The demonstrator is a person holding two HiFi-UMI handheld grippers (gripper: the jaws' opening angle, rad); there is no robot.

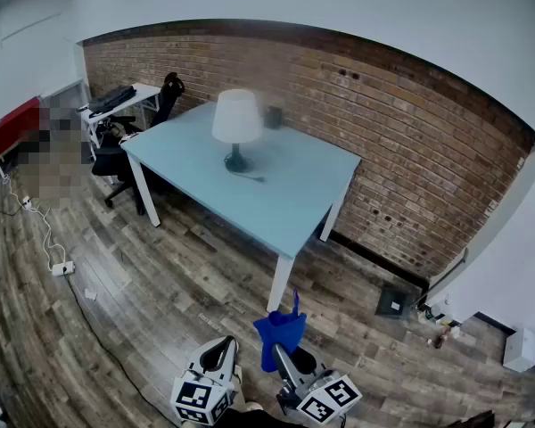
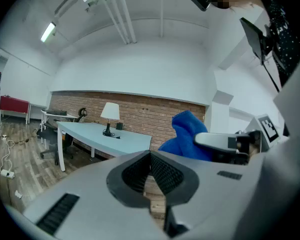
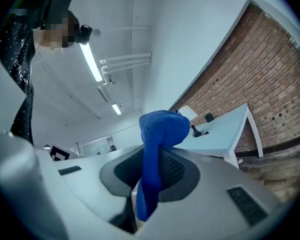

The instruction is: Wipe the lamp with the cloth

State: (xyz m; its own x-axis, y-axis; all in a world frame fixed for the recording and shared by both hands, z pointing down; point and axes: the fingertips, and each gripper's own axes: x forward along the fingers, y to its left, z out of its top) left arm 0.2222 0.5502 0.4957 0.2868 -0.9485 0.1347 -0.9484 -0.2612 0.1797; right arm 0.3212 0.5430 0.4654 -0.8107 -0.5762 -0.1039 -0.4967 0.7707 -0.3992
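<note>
Pinching cloth (image 3: 162,129) w/ R tongs (image 3: 149,183); L tongs (image 2: 151,178): jaws together, empty.

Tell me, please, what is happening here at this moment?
A person holds a gripper in each hand, some way from the light blue table. The right gripper is shut on a blue cloth, which sticks up out of its jaws. The left gripper is shut and holds nothing. The lamp stands on the table by the brick wall; no wiping has begun yet.
</note>
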